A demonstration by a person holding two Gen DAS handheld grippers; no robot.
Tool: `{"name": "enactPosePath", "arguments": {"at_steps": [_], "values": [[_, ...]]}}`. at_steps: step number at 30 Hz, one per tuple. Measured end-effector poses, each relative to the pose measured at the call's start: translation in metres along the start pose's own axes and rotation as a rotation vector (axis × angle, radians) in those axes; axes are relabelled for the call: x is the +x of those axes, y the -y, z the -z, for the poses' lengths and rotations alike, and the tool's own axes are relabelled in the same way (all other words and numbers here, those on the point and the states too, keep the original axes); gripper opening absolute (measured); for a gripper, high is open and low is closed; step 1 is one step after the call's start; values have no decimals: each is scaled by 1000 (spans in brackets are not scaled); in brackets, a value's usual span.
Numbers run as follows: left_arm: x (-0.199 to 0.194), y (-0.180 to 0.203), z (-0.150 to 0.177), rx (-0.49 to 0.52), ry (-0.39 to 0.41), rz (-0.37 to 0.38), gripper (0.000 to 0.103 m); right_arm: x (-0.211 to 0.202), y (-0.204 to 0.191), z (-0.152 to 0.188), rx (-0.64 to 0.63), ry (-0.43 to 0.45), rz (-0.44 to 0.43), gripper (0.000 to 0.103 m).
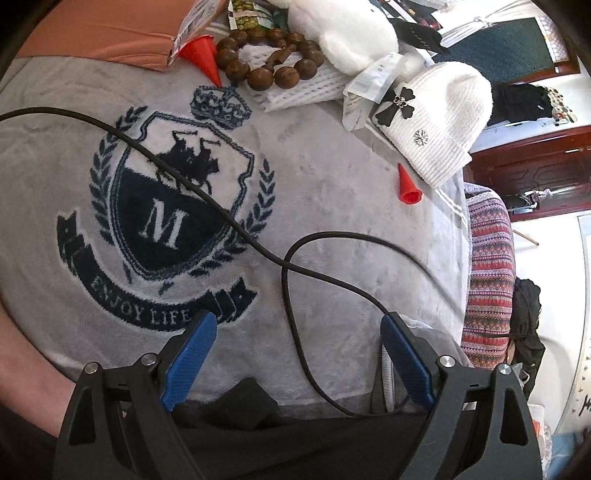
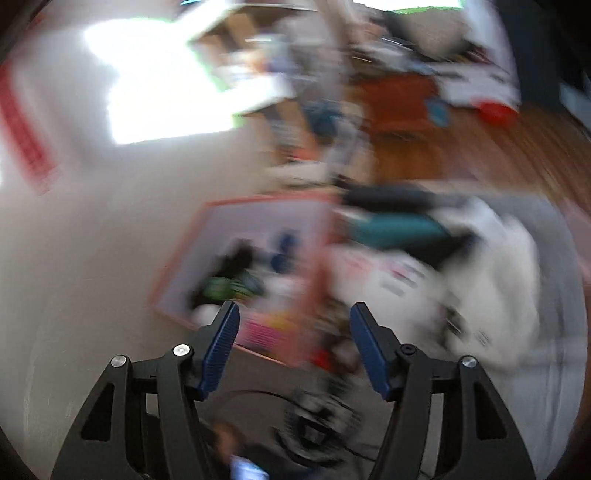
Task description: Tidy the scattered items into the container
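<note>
My left gripper (image 1: 298, 315) hangs open over a grey blanket (image 1: 332, 192) with a dark blue crest, nothing between its blue pads. Far from it lie a small red cone (image 1: 407, 184), a second red cone (image 1: 202, 55), a wooden bead bracelet (image 1: 258, 75), a white knit hat (image 1: 439, 122) and a white plush toy (image 1: 343, 29). A corner of the pink box (image 1: 110, 33) shows at the top left. The right wrist view is heavily blurred. My right gripper (image 2: 294, 305) is open and empty, high above the pink-rimmed box (image 2: 258, 221), which holds several blurred items.
A black cable (image 1: 221, 210) loops across the blanket toward my left gripper. A white foam net (image 1: 295, 94) lies under the beads, with a green snack packet (image 1: 247, 14) behind. A striped patterned cloth (image 1: 489, 277) hangs at the blanket's right edge. Dark fabric lies below both grippers.
</note>
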State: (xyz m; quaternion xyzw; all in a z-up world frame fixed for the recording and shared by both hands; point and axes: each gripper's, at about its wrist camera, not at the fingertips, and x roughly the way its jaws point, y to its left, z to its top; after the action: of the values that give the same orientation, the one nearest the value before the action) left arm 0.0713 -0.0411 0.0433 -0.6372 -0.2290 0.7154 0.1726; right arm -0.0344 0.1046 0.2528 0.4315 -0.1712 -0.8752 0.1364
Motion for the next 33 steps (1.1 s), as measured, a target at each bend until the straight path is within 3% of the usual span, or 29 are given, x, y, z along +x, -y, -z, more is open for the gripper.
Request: {"name": "enactPosePath", "arguments": {"at_steps": [2,5,7,10,12,16,20,24,25,26,28,33], "values": [[-8,4,1,18,28,51,91,-4,67,26,153,-3,41,61],[-29,8,1,29,119,141,91,-4,148,75,386,-18,36,61],[-42,12,-5,33,201,120,91,1,191,113,530,-25,2,61],[-49,24,-19,50,306,36,91,15,236,145,792,-122,-54,61],[-40,36,-34,56,321,14,91,12,239,133,817,-76,-163,61],[-11,54,-74,117,355,-35,91,8,232,106,728,-21,-163,61],[26,54,-116,106,335,-108,90,19,243,117,830,-38,-283,61],[47,65,-141,112,323,-113,89,28,251,117,850,-38,-309,61],[51,69,-144,125,311,-103,80,28,252,116,849,-36,-315,61],[57,74,-146,152,282,-127,8,27,254,117,848,-35,-321,61],[61,78,-146,168,233,-147,5,29,257,119,848,-34,-333,61],[15,69,-134,114,253,-45,4,31,262,127,894,-35,-370,61]]}}
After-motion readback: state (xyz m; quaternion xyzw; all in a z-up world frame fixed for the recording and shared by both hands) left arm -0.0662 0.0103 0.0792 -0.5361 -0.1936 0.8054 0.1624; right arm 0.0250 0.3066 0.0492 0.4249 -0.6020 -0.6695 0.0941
